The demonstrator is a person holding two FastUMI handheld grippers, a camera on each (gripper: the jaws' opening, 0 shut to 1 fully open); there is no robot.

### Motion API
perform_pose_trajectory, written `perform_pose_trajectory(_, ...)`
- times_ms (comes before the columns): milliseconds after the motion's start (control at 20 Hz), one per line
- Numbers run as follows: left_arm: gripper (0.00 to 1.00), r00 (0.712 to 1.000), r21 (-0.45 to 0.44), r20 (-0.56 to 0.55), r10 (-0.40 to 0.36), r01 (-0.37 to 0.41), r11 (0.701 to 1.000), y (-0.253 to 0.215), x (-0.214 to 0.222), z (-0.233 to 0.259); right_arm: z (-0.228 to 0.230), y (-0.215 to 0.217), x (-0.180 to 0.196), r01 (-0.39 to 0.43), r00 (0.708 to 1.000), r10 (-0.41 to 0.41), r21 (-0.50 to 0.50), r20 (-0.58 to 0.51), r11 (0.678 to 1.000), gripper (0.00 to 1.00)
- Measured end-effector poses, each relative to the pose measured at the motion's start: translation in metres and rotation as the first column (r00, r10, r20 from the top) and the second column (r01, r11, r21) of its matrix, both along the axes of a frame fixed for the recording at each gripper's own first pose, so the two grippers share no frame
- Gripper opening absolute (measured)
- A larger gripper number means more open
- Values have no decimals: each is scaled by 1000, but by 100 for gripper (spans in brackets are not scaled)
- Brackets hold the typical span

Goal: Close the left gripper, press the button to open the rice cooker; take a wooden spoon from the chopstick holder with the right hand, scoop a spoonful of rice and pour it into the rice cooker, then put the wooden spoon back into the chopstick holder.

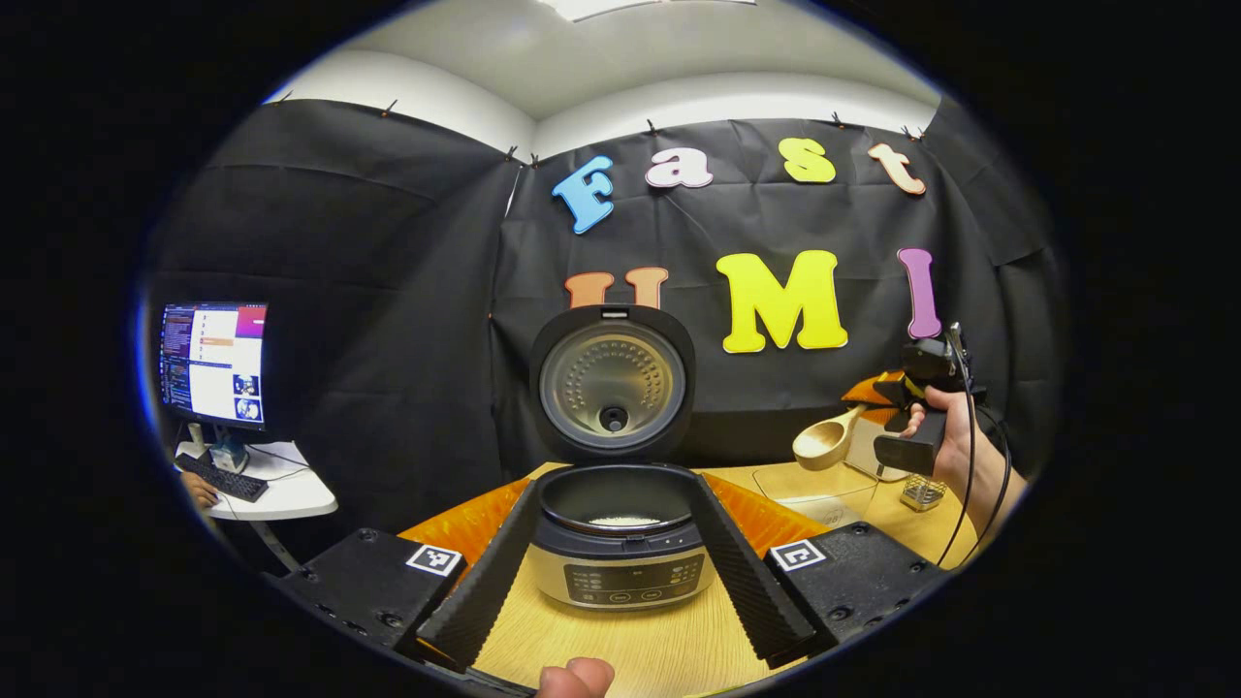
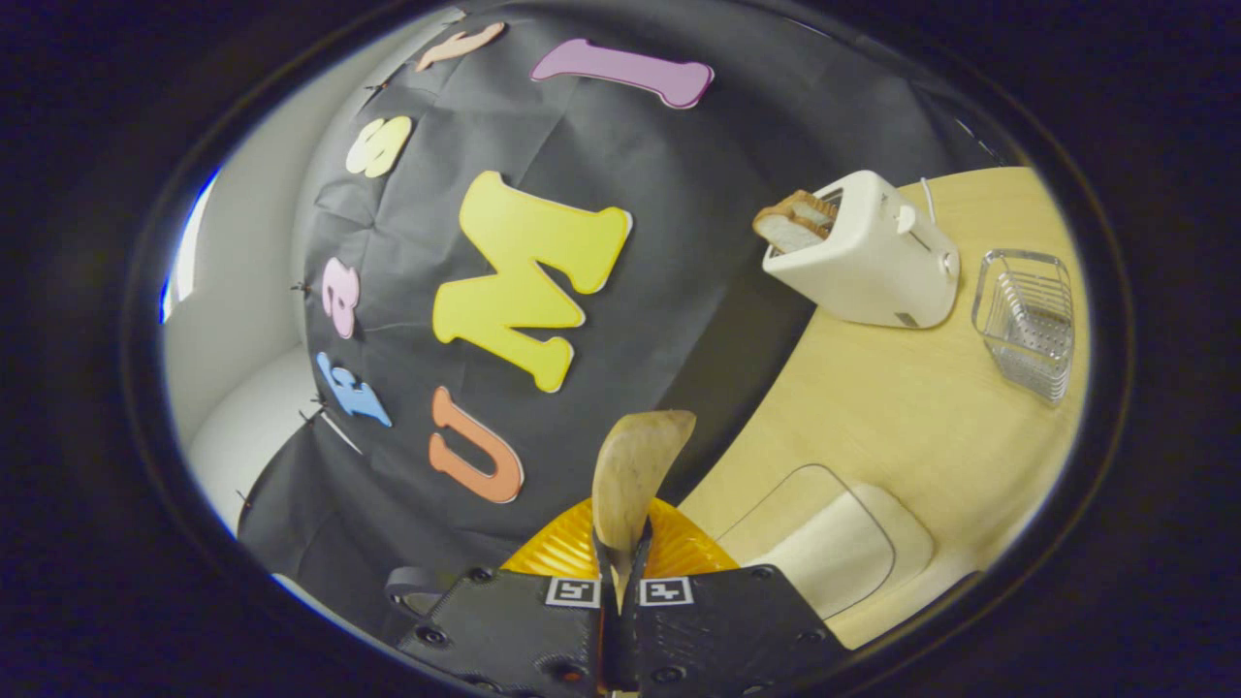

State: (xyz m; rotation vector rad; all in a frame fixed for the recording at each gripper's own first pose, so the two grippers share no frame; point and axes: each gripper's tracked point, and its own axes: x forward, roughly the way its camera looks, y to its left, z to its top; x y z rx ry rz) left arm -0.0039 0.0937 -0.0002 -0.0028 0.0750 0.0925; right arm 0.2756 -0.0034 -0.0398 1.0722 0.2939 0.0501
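The rice cooker (image 1: 620, 567) stands on the wooden table straight ahead of my left gripper (image 1: 616, 485), lid (image 1: 613, 383) raised, a little white rice (image 1: 625, 522) in its pot. The left fingers (image 1: 480, 572) are spread wide on either side of the cooker, touching nothing. To the right, a hand holds my right gripper (image 1: 906, 427) in the air with the wooden spoon (image 1: 824, 444), bowl tipped and looking empty. In the right gripper view, my right gripper (image 2: 620, 572) is shut on the handle of the spoon (image 2: 635, 475). The wire chopstick holder (image 2: 1033, 320) stands beside the toaster.
A white toaster (image 2: 863, 257) with bread slices sits at the back of the table. A clear container of rice (image 2: 824, 543) lies near an orange mat (image 2: 572, 553). Off to the left stand a monitor (image 1: 213, 364) and a small white desk (image 1: 281, 494).
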Motion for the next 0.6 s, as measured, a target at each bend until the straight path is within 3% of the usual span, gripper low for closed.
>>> perform_pose_trajectory(400,99,1000,3,-3,30,-30,1000,24,-10,5,37,121,6,-153,987,154,-35,33,988,0)
perform_pose_trajectory(600,99,1000,27,-22,17,-17,999,28,-13,1,37,178,5,-213,975,220,-142,34,967,0)
